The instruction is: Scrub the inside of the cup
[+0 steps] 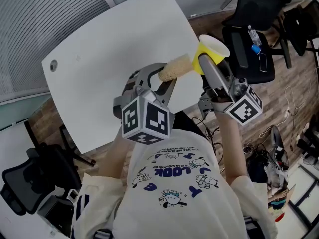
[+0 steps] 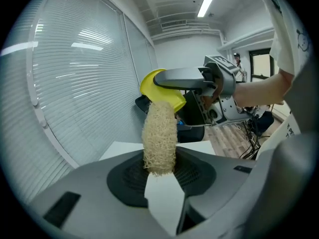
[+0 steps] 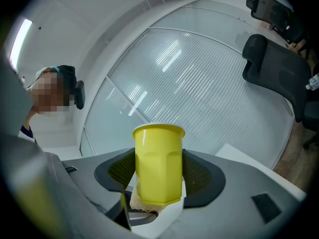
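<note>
Head view, surroundings: a white bench [image 1: 99, 54] fills the upper left. Black office chairs [image 1: 251, 49] stand past its right edge on the wooden floor [image 1: 294, 83], with a water bottle [image 1: 254, 38] on one seat, and cables [image 1: 254, 148] trail at lower right.
In the way: the person's printed shirt [image 1: 174, 193] and the marker cubes [image 1: 147, 121] cover the bench's near edge.
Left gripper [image 2: 162, 169]: fingers clamped on the near end of a loofah scrubber [image 2: 159, 136].
Right gripper [image 3: 158, 176]: fingers clamped on the sides of the yellow cup [image 3: 158, 166].
Cup position: held in the air by the bench's right edge, lying sideways along the right fingers, base toward that gripper — mouth turned away from the loofah.
Loofah to cup: its far end touches the cup's outer wall near the base, outside the cup.
</note>
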The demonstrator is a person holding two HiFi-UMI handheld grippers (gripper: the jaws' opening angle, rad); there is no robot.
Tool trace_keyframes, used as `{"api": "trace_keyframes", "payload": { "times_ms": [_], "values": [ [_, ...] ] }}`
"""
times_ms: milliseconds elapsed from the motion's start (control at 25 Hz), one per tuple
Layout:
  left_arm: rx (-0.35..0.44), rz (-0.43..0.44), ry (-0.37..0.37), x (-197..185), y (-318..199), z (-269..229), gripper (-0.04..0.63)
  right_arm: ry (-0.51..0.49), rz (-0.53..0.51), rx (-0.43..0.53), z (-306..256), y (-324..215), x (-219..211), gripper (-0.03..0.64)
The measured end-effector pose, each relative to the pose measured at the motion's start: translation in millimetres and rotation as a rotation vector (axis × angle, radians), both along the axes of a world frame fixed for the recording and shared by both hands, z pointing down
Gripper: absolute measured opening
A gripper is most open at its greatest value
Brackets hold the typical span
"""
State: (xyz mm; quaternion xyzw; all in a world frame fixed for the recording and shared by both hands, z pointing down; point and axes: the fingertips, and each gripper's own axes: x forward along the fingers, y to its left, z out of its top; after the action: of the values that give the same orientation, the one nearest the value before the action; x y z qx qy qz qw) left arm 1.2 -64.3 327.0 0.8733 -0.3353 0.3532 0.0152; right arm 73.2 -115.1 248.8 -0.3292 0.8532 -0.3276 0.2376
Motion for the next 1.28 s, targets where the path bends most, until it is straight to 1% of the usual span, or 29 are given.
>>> {"api": "trace_keyframes", "payload": {
  "times_ms": [240,320,640,920,1280],
  "values": [
    [0.047,-0.023,-0.091,-6.4,-5.4,2.9,0.152,0.046,0.015,-0.020,9.3,0.9,-1.5,0.267],
    [0.057,-0.030,-0.111,-7.5,-7.3,2.8,0.152,0.058,0.012,-0.019,10.3,1.1,-2.7,0.266],
    [0.050,-0.046,-0.095,-11.1,-16.3,-0.8,0.152,0.102,-0.018,-0.021,15.1,6.1,-7.1,0.265],
    [0.062,-0.078,-0.064,-13.8,-32.1,-11.5,0.152,0.070,-0.042,-0.020,12.6,11.1,-12.4,0.265],
    [0.082,-0.085,-0.081,-17.0,-46.0,-16.1,0.152,0.074,-0.077,-0.009,9.0,16.4,-21.2,0.265]
  ]
}}
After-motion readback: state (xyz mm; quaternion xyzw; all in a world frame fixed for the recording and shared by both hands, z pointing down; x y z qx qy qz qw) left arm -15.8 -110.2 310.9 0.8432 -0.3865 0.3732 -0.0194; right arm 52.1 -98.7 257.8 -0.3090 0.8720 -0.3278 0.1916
